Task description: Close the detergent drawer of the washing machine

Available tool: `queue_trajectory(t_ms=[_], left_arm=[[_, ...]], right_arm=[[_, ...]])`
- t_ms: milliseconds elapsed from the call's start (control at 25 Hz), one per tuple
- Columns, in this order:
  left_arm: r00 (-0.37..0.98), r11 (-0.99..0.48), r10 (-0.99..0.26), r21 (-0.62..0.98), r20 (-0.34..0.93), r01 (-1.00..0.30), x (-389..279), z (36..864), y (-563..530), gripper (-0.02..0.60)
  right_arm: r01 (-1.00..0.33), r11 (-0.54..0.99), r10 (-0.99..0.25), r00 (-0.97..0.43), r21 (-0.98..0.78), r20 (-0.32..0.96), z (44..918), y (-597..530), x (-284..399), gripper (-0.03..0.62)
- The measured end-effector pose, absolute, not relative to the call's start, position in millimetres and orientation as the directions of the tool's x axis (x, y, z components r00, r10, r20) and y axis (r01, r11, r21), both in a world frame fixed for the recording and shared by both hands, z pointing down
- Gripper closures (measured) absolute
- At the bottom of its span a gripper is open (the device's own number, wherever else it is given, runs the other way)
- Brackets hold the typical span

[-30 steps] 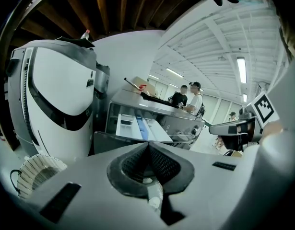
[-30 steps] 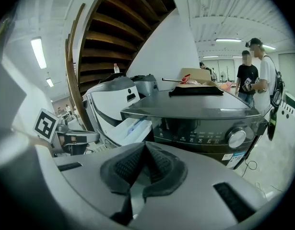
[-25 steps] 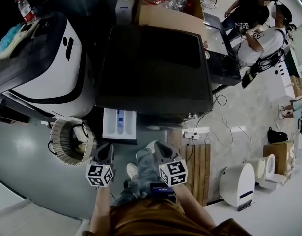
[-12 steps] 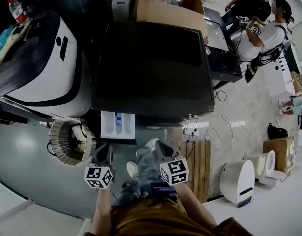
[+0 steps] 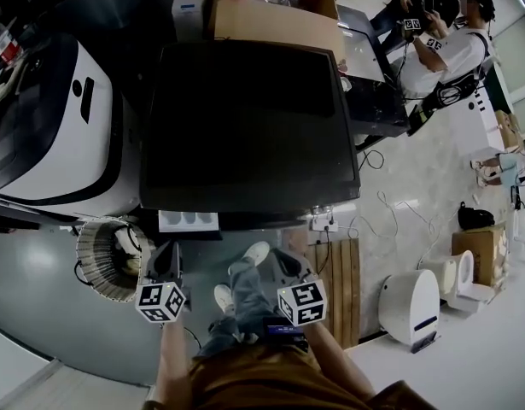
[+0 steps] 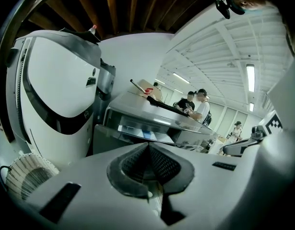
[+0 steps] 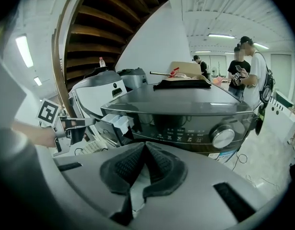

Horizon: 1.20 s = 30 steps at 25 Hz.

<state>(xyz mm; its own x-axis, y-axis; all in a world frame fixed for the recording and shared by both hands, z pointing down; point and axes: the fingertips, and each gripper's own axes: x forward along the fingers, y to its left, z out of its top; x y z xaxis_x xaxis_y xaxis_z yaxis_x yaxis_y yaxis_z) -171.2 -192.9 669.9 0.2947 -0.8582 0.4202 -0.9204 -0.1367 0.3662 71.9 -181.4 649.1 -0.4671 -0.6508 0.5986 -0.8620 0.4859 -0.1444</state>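
The white plastic detergent drawer jutted a little from the front of the glossy dark washing machine, at 7 o'clock of its flat lid, moulded compartments showing. The left tongs hung near its 6 o'clock, ribbed black pads pressed together on nothing. The right tongs, at 3 o'clock of the left, were likewise closed and empty. A round ribbed basket stood at the drawer's 8 o'clock.

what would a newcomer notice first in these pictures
The big dark washing machine fills the middle of the head view, its white detergent drawer jutting out at the front left corner. Just below, the left gripper and right gripper hang side by side, both shut and empty, in front of the machine.
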Motion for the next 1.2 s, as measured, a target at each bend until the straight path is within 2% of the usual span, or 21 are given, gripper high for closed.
queue_trajectory(t_ms=[800, 1040, 1200], left_arm=[[0.261, -0.114, -0.861, 0.334, 0.437, -0.936, -174.0, 674.4, -252.5, 0.558], [0.281, -0.138, -0.876, 0.354, 0.392, -0.925, -168.8, 661.4, -250.1, 0.558], [0.339, -0.210, -0.873, 0.357, 0.351, -0.910, -147.2, 638.4, -240.0, 0.558]], right_arm=[[-0.854, 0.504, -0.648, -0.475, -0.133, 0.595, 644.7, -220.0, 75.0, 0.582], [-0.859, 0.502, -0.684, -0.467, -0.102, 0.560, 629.2, -215.8, 73.8, 0.582], [-0.873, 0.483, -0.733, -0.442, -0.062, 0.517, 607.6, -208.3, 72.7, 0.582]])
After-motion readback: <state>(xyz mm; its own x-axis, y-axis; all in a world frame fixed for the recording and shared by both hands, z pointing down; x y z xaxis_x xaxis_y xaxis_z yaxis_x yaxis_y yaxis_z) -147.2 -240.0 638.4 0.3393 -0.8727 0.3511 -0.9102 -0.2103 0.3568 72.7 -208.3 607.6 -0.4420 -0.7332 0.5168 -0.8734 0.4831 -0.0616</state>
